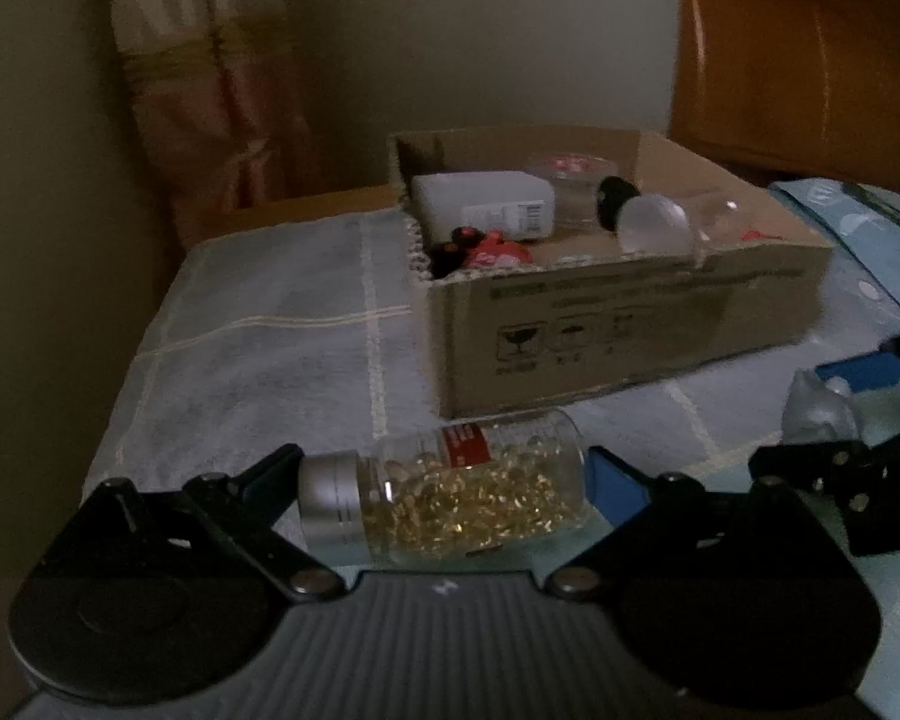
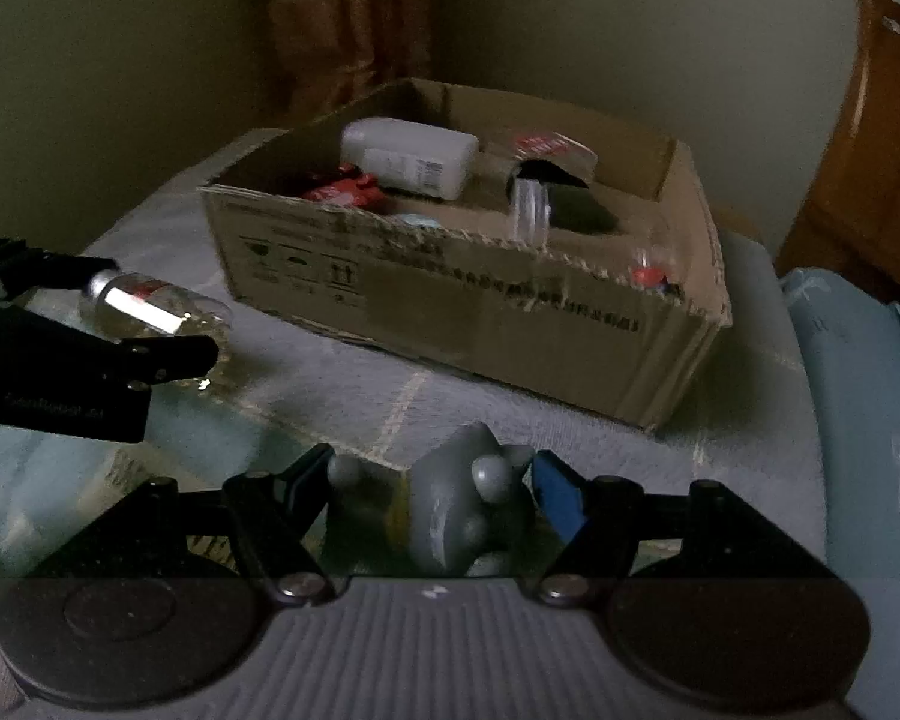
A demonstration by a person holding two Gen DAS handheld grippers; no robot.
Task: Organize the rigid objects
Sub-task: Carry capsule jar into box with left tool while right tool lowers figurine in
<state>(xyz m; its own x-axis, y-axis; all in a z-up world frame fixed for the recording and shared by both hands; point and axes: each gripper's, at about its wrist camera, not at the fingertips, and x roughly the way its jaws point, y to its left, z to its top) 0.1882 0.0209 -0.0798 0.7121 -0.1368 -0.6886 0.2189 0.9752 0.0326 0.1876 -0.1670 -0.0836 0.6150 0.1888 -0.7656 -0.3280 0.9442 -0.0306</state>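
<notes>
Left claw (image 1: pixel 444 480) had its two black fingers closed on a clear plastic bottle of golden capsules (image 1: pixel 450 495), one pad on the silver cap, the other blue pad on the bottle's base. We noted the bottle lying sideways across the claw, its red label facing up, close over the pale checked cloth (image 1: pixel 258 360) covering the desk.

Right claw (image 2: pixel 432 492) gripped a small grey rubbery toy figure (image 2: pixel 456 498) with rounded knobs. Its fingers pressed the toy from both sides, the blue pad against the toy's right flank. We saw no earlier view, so we noted only the grip as it stood. From this camera the left claw and its bottle showed at the left edge, well apart from the toy.

Beyond both claws sat an open brown cardboard box (image 1: pixel 630 324) on the cloth, shipping symbols printed on its near wall. Inside it we made out a white rectangular container (image 1: pixel 480 210) with a barcode label, red-and-black small items (image 1: pixel 480 252) near the front-left corner, and a frosted round bulb-like object (image 1: pixel 654 225). Other contents were too blurred to name.

A wooden chair back (image 1: pixel 798 60) stood behind the box at right, and a curtain (image 1: pixel 210 78) hung at left.
</notes>
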